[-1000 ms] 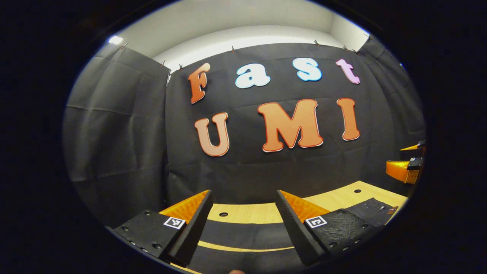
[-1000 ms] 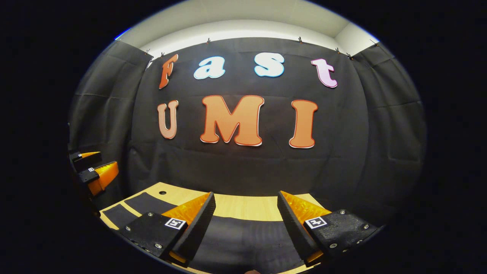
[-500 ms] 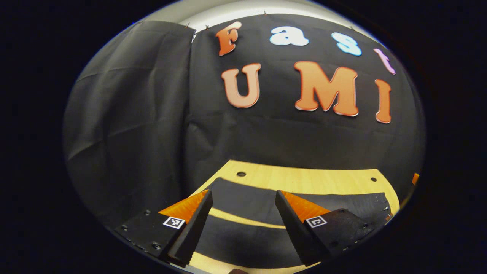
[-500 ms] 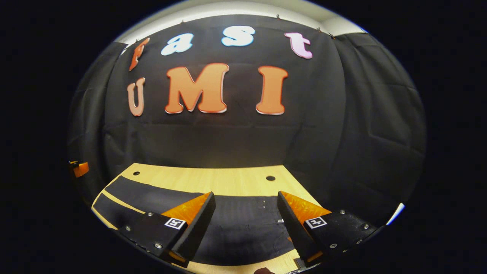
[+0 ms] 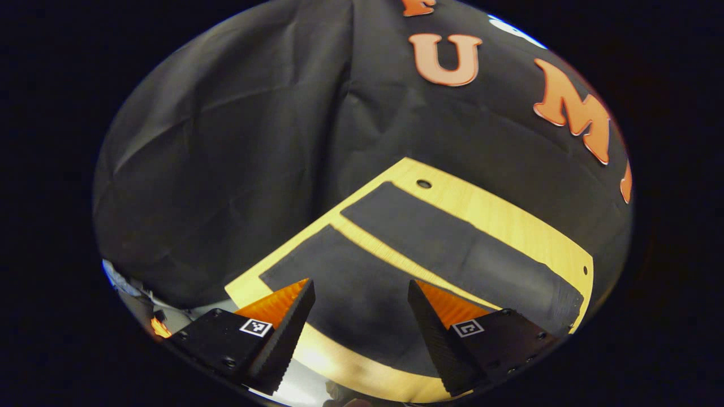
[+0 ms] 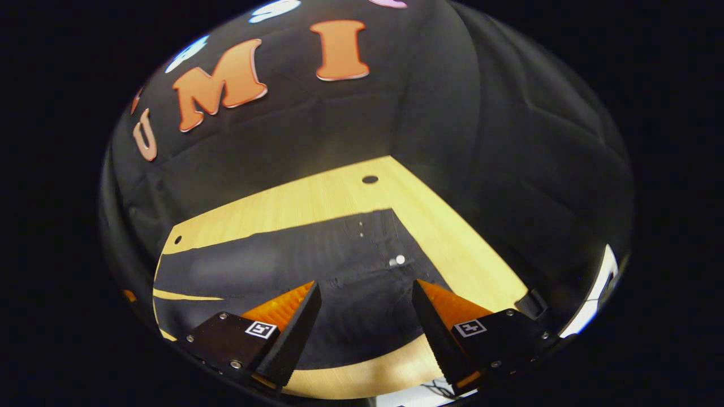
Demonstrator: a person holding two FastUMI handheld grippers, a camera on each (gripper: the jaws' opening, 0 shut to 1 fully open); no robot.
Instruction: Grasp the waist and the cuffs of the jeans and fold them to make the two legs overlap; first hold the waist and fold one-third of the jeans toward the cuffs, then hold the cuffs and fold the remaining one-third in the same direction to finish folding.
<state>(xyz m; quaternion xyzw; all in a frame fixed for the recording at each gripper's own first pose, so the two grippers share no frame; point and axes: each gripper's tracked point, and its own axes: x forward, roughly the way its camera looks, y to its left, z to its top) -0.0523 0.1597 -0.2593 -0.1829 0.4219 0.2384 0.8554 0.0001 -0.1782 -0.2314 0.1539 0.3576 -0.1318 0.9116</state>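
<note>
1. One pair of black jeans (image 5: 362,282) lies flat on one light wooden table (image 5: 509,217), legs spread apart with a strip of bare wood between them.
2. In the left gripper view two legs count out: the near leg under the fingers and the far leg (image 5: 452,243) beyond it, running side by side toward the two cuff ends at the table's left end.
3. The left gripper (image 5: 359,297) hangs above the near leg, close to its cuff; its two fingers stand wide apart, nothing between them, and whether they touch the cloth cannot be told.
4. In the right gripper view the waist (image 6: 390,243) of the jeans (image 6: 271,265) sits near the table's (image 6: 317,198) right end, with one pale button (image 6: 400,260) on it.
5. The right gripper (image 6: 367,299) hovers over the waist area, its two fingers likewise spread wide and gripping nothing.
6. Two round holes show in the table in each view: one by the far corner (image 5: 423,183) and one near the right edge (image 5: 583,270) in the left gripper view; one at the far right (image 6: 370,179) and one at the far left (image 6: 177,239) in the right gripper view.
7. Black cloth (image 5: 226,141) hangs behind the table on the far and side walls.
</note>
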